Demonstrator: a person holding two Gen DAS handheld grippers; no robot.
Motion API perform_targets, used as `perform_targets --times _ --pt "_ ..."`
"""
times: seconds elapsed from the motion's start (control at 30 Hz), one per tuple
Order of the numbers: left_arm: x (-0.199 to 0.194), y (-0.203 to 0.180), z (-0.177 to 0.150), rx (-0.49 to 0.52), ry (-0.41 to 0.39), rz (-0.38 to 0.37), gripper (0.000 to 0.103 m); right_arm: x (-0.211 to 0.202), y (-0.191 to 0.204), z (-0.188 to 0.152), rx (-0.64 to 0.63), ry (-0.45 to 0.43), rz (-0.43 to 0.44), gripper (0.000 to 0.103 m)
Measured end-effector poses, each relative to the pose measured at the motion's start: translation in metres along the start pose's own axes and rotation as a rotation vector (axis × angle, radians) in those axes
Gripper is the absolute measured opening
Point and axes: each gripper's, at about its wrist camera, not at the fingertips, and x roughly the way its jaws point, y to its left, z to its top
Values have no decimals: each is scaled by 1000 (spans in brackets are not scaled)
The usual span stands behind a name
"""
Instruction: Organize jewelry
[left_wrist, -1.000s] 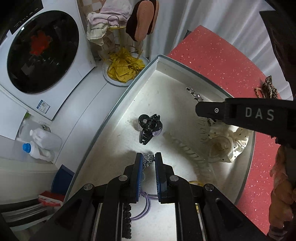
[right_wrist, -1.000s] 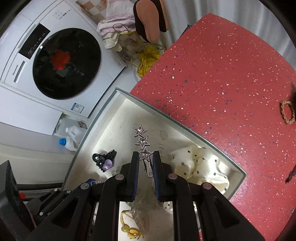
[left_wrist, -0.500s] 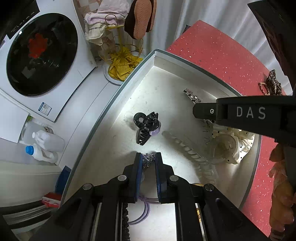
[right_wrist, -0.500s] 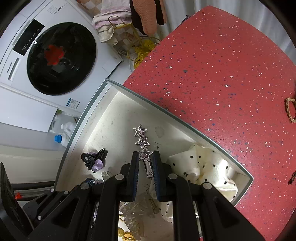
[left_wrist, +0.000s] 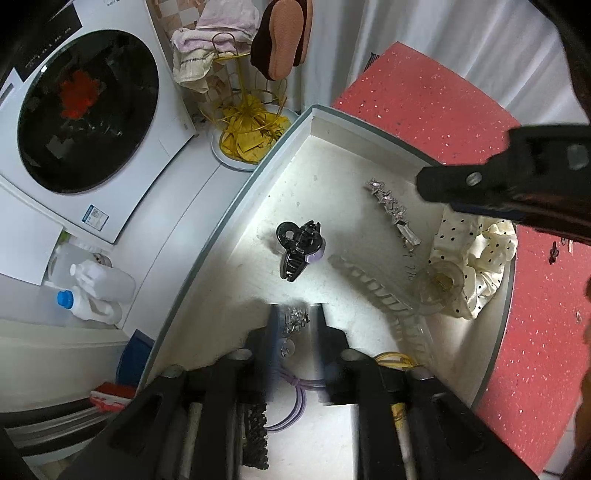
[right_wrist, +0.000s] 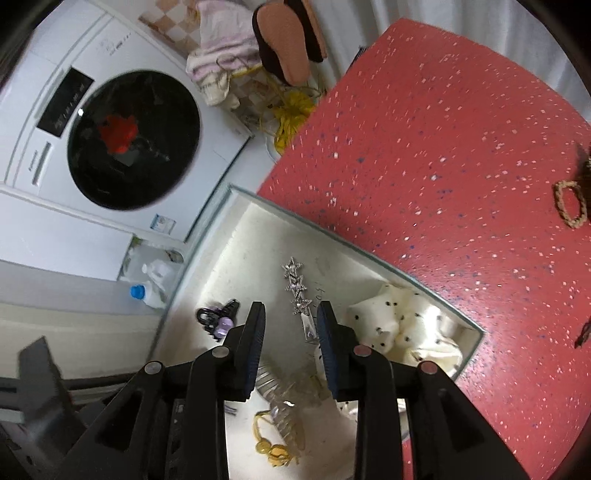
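Observation:
A white tray (left_wrist: 332, 122) on a red table holds hair accessories. The silver star hair clip (left_wrist: 391, 206) lies on the tray floor; it also shows in the right wrist view (right_wrist: 297, 291). My right gripper (right_wrist: 288, 314) is open just above it, empty. My left gripper (left_wrist: 295, 317) is shut on a small silver sparkly piece (left_wrist: 293, 319) over the tray. A black claw clip (left_wrist: 299, 247) with a purple part lies ahead of it. A clear claw clip (left_wrist: 384, 291) and a cream dotted scrunchie (left_wrist: 476, 254) lie to the right.
A braided ring (right_wrist: 570, 206) and a dark piece (right_wrist: 583, 332) lie on the red table (right_wrist: 443, 147). A yellow hair tie (right_wrist: 269, 443) and purple hair ties (left_wrist: 291, 406) lie in the tray. A washing machine (left_wrist: 85, 110) and bottles (left_wrist: 92, 291) stand below left.
My right gripper has opened and let go of the star hair clip, which now lies on the tray floor. My left gripper stays shut on the silver piece.

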Motion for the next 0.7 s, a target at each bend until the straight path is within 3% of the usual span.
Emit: perform_targets --times 0.03,0.07,0.4,0.57,0.6,0.7 --pt "-4 1 -1 -5 -17 11 93 -7 0 -1 6 -13 4 32" --pt "-8 1 0 -8 -37 21 95 -12 0 -3 10 -22 6 32" --pt "-25 -3 -3 15 -53 13 95 -45 -4 -23 39 -71 -54 32" --pt "-36 -5 -7 9 -41 3 95 -59 -18 -37 76 -63 -97 37" --pt "-38 -4 -8 2 -35 4 102 -60 -20 -38 82 -59 -102 38" --pt "-45 -1 -10 -20 -24 11 103 -66 -24 -47 102 -44 -116 40"
